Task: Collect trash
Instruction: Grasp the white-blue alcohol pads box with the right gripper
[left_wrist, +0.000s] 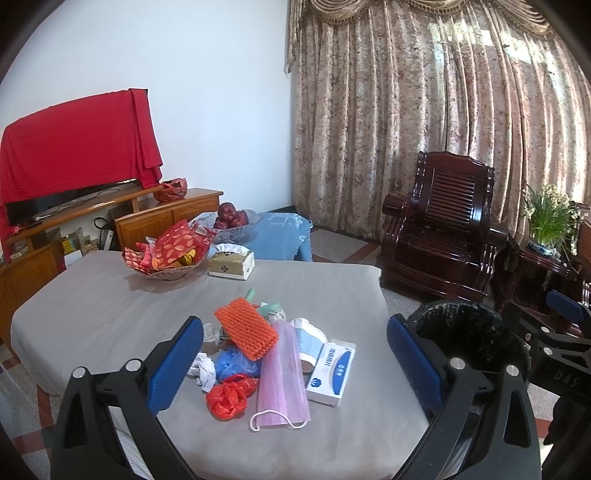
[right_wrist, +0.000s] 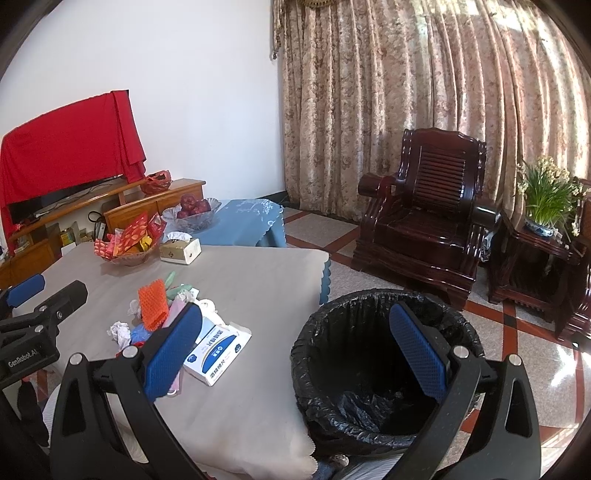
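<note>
A heap of trash lies on the grey table (left_wrist: 92, 314): an orange foam net (left_wrist: 245, 328), a pink face mask (left_wrist: 282, 380), a red plastic bag (left_wrist: 231, 397), a blue bag (left_wrist: 234, 363), crumpled white tissue (left_wrist: 205, 371) and a white-and-blue box (left_wrist: 332, 371). My left gripper (left_wrist: 295, 365) hangs open above the heap, holding nothing. My right gripper (right_wrist: 295, 354) is open too, between the table edge and the black-lined trash bin (right_wrist: 384, 369); its left finger sits over the box (right_wrist: 218, 349).
At the table's far side stand a glass bowl of red packets (left_wrist: 168, 254) and a tissue box (left_wrist: 232, 263). A blue-covered stool with an apple bowl (left_wrist: 236, 221), a dark wooden armchair (right_wrist: 424, 218) and a side table with a plant (right_wrist: 543, 210) stand beyond.
</note>
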